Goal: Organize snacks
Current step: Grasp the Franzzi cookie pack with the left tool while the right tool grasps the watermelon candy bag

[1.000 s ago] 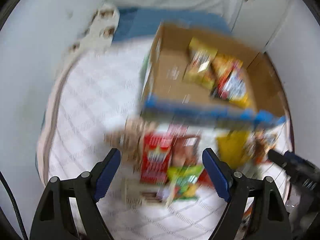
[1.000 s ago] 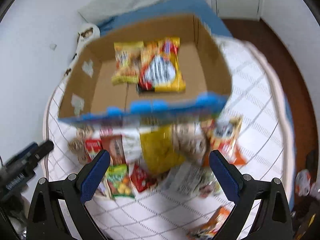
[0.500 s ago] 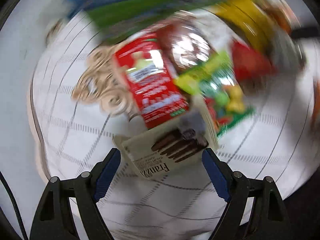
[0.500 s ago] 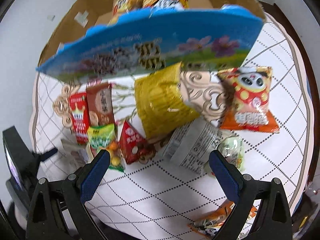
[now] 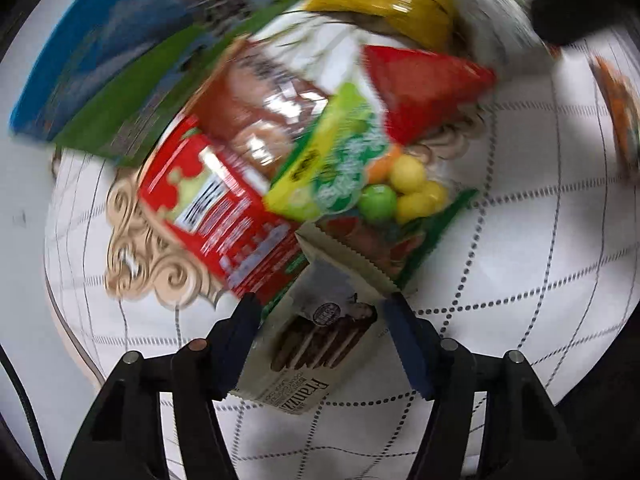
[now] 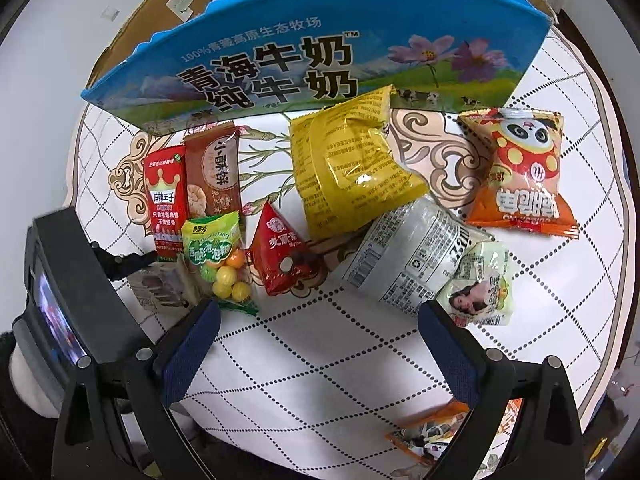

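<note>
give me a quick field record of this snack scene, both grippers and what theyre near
surface: round table with white diamond-pattern cloth
container: cardboard box with blue printed front, a few packets inside
left gripper: pointing down, jaws closing around the Franzzi biscuit pack; contact unclear through blur
right gripper: open, nothing between its jaws, over bare cloth
loose snacks: yellow bag, panda packet, red triangular pack, green candy bag, silver packet
task status: most snacks lie outside the box
</note>
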`<state>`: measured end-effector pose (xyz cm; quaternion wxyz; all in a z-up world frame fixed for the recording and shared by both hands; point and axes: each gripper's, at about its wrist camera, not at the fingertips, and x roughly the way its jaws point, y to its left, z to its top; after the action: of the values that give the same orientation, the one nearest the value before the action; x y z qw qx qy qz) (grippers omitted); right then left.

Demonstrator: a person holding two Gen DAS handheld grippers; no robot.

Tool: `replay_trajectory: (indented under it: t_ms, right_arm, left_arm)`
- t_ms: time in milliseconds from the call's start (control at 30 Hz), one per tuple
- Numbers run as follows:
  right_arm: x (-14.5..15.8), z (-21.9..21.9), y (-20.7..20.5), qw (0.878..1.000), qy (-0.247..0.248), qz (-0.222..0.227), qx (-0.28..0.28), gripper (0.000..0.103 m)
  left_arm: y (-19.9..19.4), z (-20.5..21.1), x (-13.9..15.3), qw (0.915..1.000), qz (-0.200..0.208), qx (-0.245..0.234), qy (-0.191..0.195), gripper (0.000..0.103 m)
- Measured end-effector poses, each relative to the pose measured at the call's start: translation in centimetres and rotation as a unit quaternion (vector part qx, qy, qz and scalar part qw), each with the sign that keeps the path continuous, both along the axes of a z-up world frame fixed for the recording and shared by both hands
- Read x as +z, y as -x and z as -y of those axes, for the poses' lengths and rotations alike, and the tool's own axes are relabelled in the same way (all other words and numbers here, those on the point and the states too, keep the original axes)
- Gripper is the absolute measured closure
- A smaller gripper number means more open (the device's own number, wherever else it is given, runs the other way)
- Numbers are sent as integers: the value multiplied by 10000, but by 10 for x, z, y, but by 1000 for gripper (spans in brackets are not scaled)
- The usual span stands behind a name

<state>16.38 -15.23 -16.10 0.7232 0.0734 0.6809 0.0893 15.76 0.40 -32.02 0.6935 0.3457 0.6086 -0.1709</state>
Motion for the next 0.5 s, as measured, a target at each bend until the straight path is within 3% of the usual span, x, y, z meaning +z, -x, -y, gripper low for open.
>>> replay_trajectory:
  t_ms: [67, 167, 200, 233, 267, 300, 333, 400, 467, 500]
  right_arm:
    - [0, -5, 3, 10000, -54, -2, 41, 2]
    - [-3, -17, 6, 9998, -171, -33, 131, 2]
    - [-5, -25, 6, 9995, -233, -61, 180, 2]
    - [-8, -30, 5, 9994, -281, -78, 202, 2]
    - [-10, -36, 5, 9991, -336, -95, 224, 2]
    - [-14, -44, 3, 9988, -395, -102, 254, 2]
    - [-17, -51, 0, 9987, -423, -117, 267, 2]
    - [-26, -67, -6, 9981, -499, -189, 304, 3]
    - [-35, -81, -11, 9979, -467, -256, 358, 5]
    - [-39, -85, -13, 9979, -435, -289, 371, 5]
  left_arm:
    - [-6, -18, 9, 9981, -41, 554, 262, 48]
    - [-20, -59, 16, 9763, -214, 2012, 768, 50]
    - [-24, -82, 16, 9563, -320, 2724, 1018, 50]
    - [-25, -96, 16, 9420, -380, 3125, 1164, 50]
    - [-25, -115, 14, 9209, -436, 3636, 1338, 50]
    - [-24, -137, 12, 8926, -487, 4190, 1591, 50]
    - [-22, -151, 10, 8718, -520, 4529, 1793, 50]
    - [-17, -170, 6, 8411, -633, 4946, 2096, 48]
    - [-14, -178, 4, 8279, -736, 5075, 2270, 48]
    - [-12, -180, 3, 8303, -734, 5026, 2295, 48]
